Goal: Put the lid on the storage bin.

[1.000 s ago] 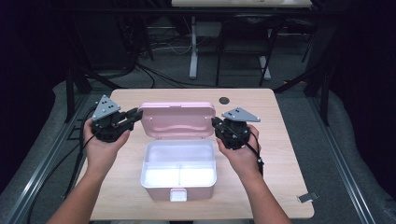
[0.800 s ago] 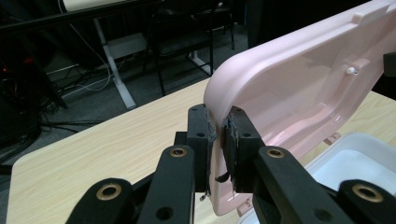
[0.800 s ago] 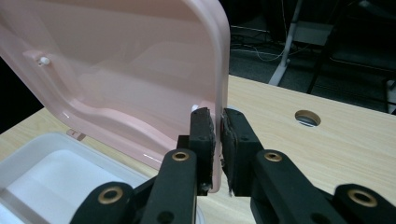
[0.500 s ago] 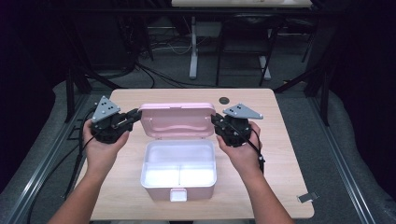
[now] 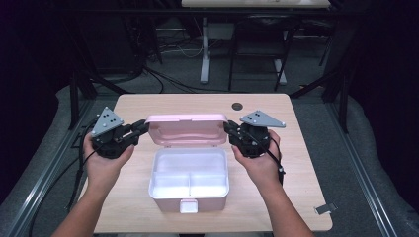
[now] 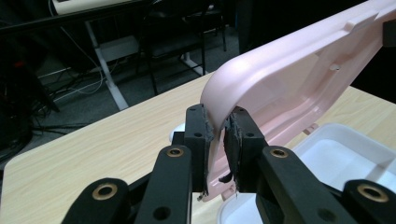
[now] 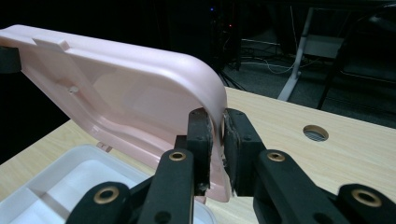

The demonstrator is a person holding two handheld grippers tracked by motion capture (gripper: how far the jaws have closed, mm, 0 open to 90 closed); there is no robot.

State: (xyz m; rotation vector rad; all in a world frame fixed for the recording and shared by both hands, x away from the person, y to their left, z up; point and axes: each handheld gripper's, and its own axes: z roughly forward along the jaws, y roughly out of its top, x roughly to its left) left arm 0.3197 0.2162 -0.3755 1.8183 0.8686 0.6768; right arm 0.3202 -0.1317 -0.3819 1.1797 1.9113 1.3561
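While each hand grips its own end, the pink lid stands raised above the far edge of the white box, at the middle of the counter. Its long axis runs left to right, its hollow inner face turned toward the near side and the box below. It is smooth, matte plastic, a shallow rectangle with broadly rounded corners, a raised rim and a small tab moulded on its top edge. The left gripper has its black jaws pressed onto the lid's left corner, rim wedged between worn, rough pads; the right gripper pinches the right corner the same way. Seen from the high view, the left gripper and right gripper flank the lid, each topped by a grey three-cornered plate. The box is glossy white plastic, rectangular with soft corners, split by low ribs into compartments, a square latch at its near wall. A pale wood-grain counter carries it, with a round dark grommet near the far right.
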